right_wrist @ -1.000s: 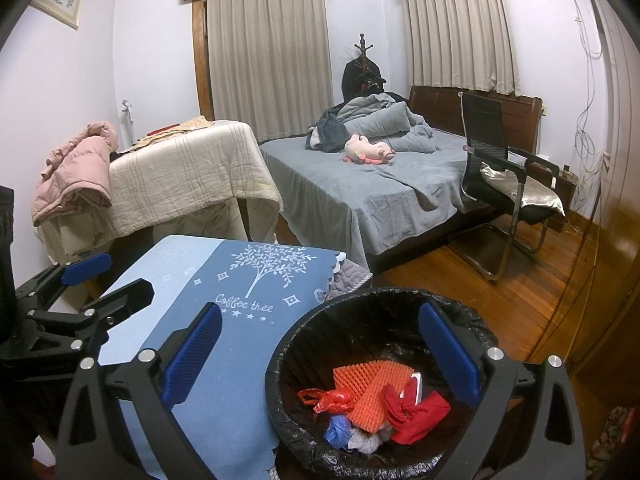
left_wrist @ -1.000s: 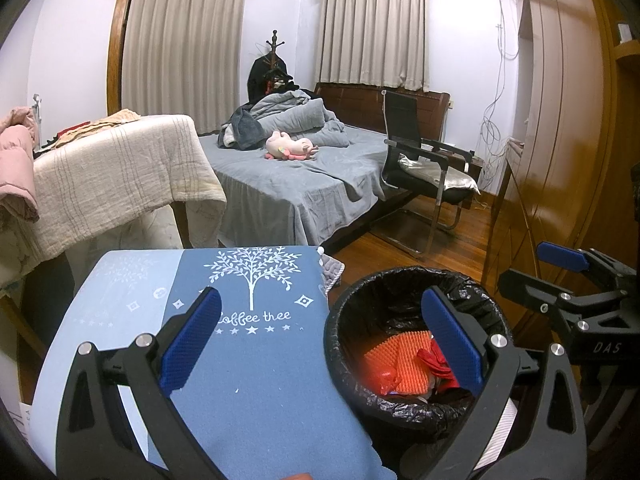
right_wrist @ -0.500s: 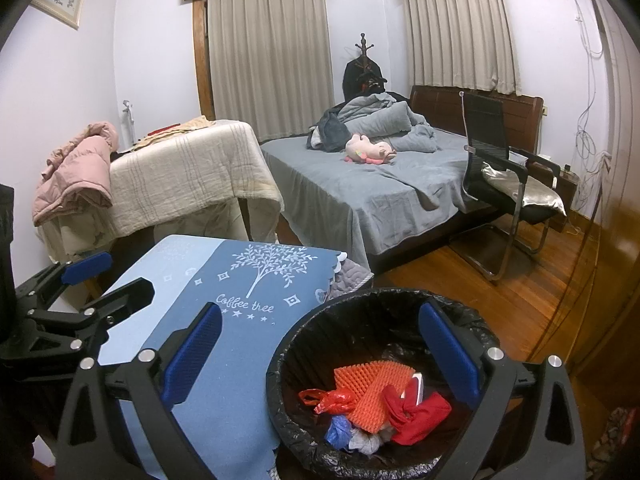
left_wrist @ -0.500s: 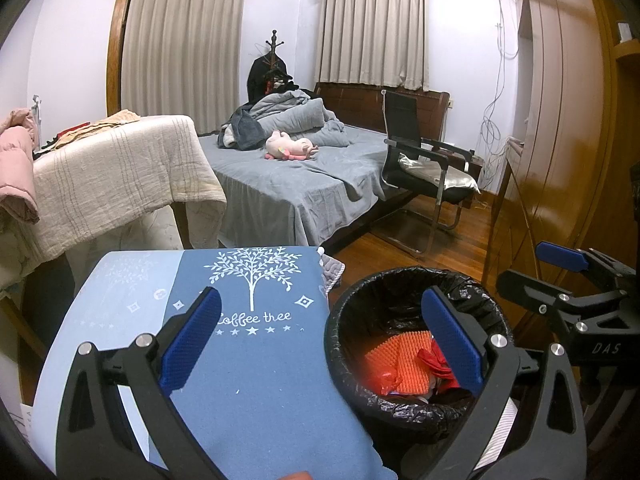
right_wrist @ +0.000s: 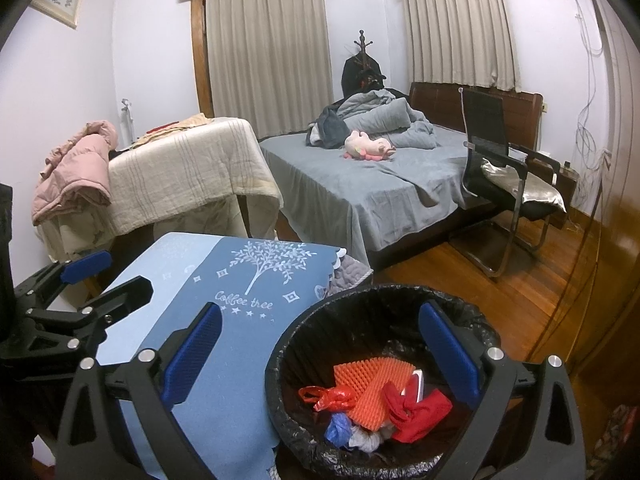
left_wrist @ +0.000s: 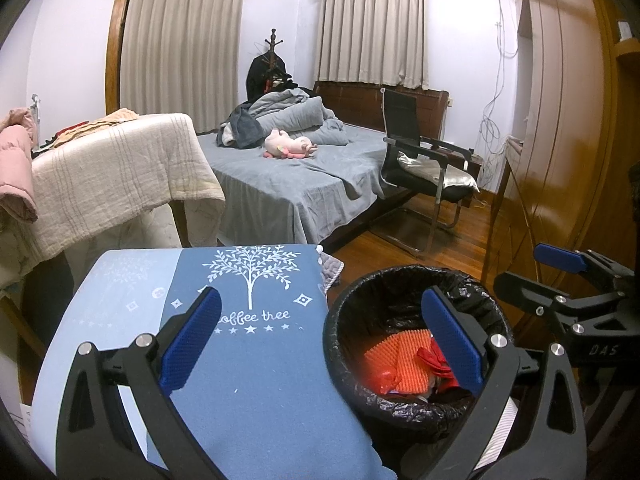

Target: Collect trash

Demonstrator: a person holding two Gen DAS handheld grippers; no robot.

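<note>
Both the left gripper (left_wrist: 320,336) and the right gripper (right_wrist: 320,350) hang spread wide and empty above the black-lined trash bin (right_wrist: 296,340), which holds orange foam netting (right_wrist: 372,388) beside the blue tablecloth (left_wrist: 248,360).

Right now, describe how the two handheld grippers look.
Both are alike. The left gripper and right gripper have black frames with triangular cut-outs, silver bolts and blue textured fingers. The right gripper's body bears white letters "DAS" in the left wrist view.
</note>
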